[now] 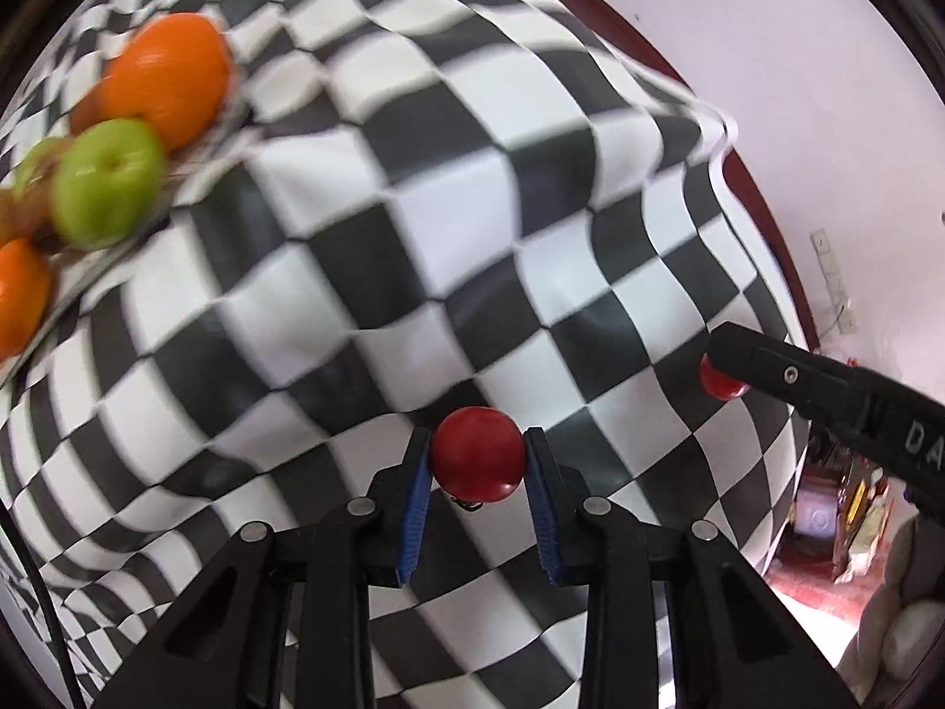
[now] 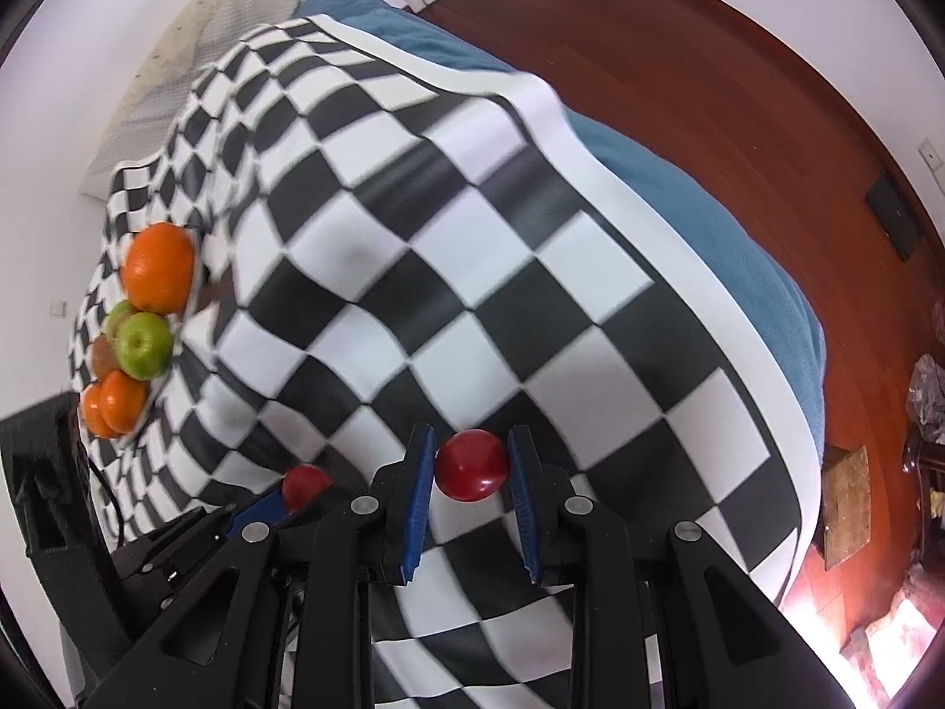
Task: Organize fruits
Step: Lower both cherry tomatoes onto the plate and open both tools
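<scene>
Left tool (image 1: 478,461) and right tool (image 2: 471,464) level, each pinching 1 red fruit (image 1: 477,454)

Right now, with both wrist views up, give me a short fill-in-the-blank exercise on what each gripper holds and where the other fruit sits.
1. The left gripper is shut on a ____ fruit.
2. The right gripper holds ____ fruit of the same colour.
3. The green apple sits between fruits coloured ____.
4. The cloth under everything has a ____ pattern.

Missing words: red; one; orange; checkered

Fruit pile (image 2: 139,331) on cloth (image 2: 472,272), far left of tongs (image 2: 471,467).
</scene>
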Motion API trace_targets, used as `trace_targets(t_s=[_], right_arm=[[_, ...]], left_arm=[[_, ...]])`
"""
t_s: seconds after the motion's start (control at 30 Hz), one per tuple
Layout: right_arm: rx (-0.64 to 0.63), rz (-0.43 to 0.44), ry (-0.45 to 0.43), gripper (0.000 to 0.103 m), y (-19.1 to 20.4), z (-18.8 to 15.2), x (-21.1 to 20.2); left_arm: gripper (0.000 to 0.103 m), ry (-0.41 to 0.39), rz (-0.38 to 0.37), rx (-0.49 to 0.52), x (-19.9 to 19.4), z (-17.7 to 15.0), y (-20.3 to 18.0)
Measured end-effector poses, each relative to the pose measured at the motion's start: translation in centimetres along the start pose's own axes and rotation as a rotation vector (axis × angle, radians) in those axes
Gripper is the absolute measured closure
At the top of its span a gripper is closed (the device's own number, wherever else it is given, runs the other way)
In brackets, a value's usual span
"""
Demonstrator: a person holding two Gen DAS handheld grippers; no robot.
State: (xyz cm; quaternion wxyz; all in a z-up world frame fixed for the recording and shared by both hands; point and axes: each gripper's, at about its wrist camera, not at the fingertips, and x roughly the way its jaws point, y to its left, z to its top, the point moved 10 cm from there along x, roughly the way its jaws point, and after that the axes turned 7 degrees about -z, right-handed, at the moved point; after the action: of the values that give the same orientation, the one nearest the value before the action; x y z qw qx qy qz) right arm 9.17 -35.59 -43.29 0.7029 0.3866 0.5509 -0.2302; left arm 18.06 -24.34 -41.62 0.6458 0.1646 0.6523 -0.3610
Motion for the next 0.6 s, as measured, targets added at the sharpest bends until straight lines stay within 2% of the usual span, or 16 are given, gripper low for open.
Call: trace_targets(t_s=[0.17, 0.37, 0.6], right_arm=[[-0.061, 0.057, -0.015, 0.076, 4.4, 0.7, -1.5], [-0.148, 0.153, -0.003, 0.076, 11.9, 1.3, -2.0], [-0.183, 0.261, 0.021, 0.076, 19.8, 3.3, -0.8]], left_arm=[[0.075, -0.090, -0.004, -0.099, -4.4, 0.5, 4.3], [0.075, -0.179, -0.019, -0.232, -9.4, 1.6, 9.8], [0.075, -0.235, 0.006, -0.307, -12.0, 4.9, 14.6]])
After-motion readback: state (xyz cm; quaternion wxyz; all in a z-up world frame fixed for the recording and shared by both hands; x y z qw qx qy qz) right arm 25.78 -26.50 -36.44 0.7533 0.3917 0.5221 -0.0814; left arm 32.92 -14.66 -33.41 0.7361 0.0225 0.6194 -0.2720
